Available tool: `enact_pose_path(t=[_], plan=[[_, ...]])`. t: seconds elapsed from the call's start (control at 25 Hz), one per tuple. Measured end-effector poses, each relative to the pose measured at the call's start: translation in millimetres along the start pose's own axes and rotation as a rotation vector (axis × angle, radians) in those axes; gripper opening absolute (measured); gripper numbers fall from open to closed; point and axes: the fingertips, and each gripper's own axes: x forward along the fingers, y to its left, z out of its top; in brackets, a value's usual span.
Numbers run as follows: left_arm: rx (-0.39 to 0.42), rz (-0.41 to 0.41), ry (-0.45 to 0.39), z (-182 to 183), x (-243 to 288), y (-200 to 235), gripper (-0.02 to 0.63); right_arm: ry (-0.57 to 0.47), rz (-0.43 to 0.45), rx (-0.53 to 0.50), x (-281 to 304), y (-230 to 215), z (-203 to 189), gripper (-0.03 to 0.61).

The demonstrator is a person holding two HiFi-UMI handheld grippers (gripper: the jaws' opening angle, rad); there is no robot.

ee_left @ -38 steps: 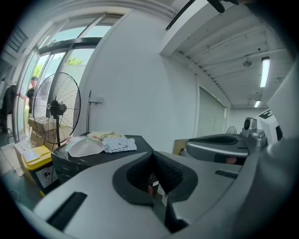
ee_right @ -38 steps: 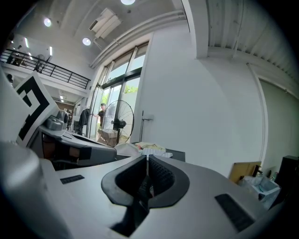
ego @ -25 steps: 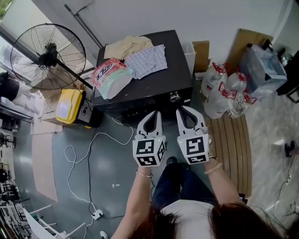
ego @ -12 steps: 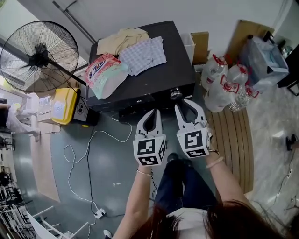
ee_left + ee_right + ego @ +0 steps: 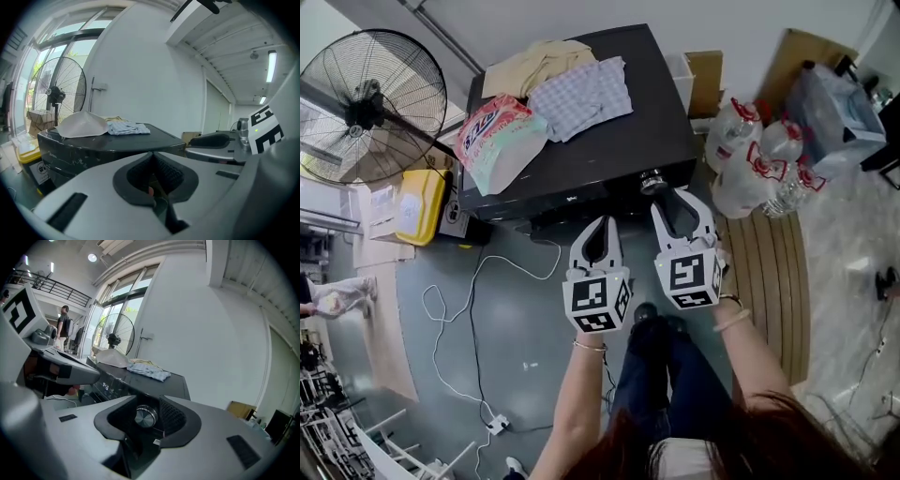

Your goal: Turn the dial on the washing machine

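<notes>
The black washing machine (image 5: pixel 609 155) stands ahead of me, with its round silver dial (image 5: pixel 651 180) on the front panel. My right gripper (image 5: pixel 677 195) is just short of the dial and slightly to its right. Its jaws are opening. In the right gripper view the dial (image 5: pixel 146 416) shows in the gap of the right gripper (image 5: pixel 145 400), and no pad touches it. My left gripper (image 5: pixel 598 223) hangs lower left of the dial, away from the machine. In the left gripper view the left gripper (image 5: pixel 151 153) has its tips together with nothing between them.
On the machine's top lie folded clothes (image 5: pixel 577 89) and a detergent bag (image 5: pixel 497 136). A standing fan (image 5: pixel 361 103) and a yellow container (image 5: pixel 417 206) are to the left. Large water bottles (image 5: pixel 759 164) and a wooden slatted board (image 5: pixel 773 281) are to the right. A white cable (image 5: pixel 478 309) trails on the floor.
My right gripper has moved closer to the dial and its jaws have spread apart. The left gripper has stayed low and shut.
</notes>
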Motion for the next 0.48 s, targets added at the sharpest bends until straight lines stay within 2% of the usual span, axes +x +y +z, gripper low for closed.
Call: enact_pose_path(t=[0.48], plan=[[-0.016, 0.021, 0.018, -29, 22, 14, 0.017, 0.054, 0.006, -0.038, 44, 6, -39, 0.241]])
